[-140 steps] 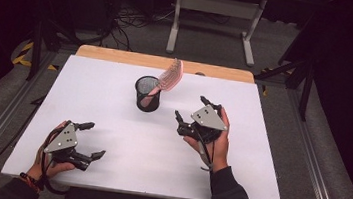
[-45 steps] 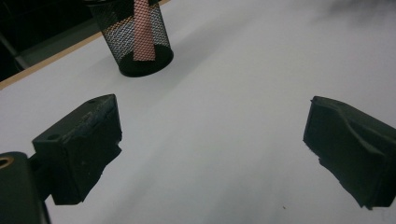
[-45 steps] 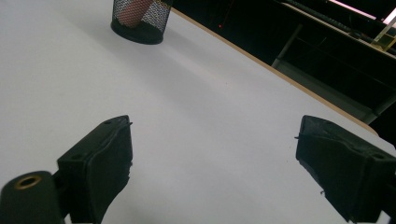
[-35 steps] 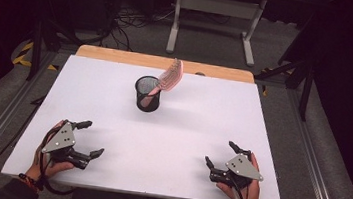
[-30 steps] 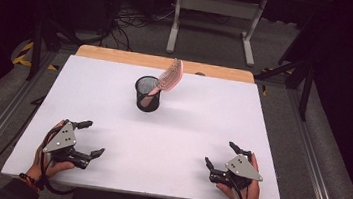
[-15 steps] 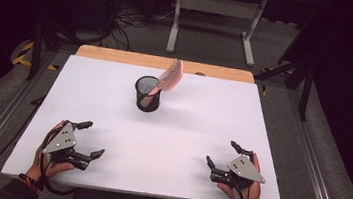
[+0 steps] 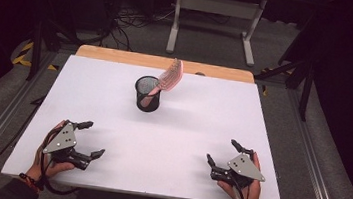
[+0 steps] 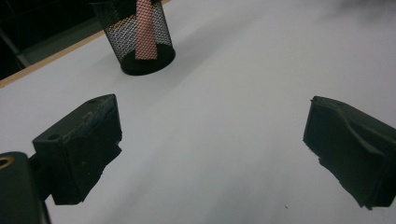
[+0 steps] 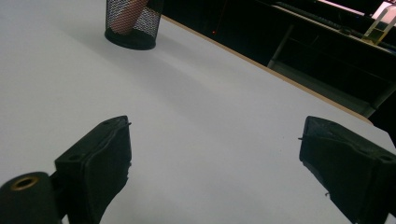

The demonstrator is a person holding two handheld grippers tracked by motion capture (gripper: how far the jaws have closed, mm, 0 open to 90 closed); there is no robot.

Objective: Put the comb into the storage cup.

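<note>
While both grippers rested at near table edge, fingers spread, empty, brush stood in cup far ahead, leaning right; left gripper sat marginally nearer than right gripper.

White table – black mesh cup standing toward far edge.
</note>
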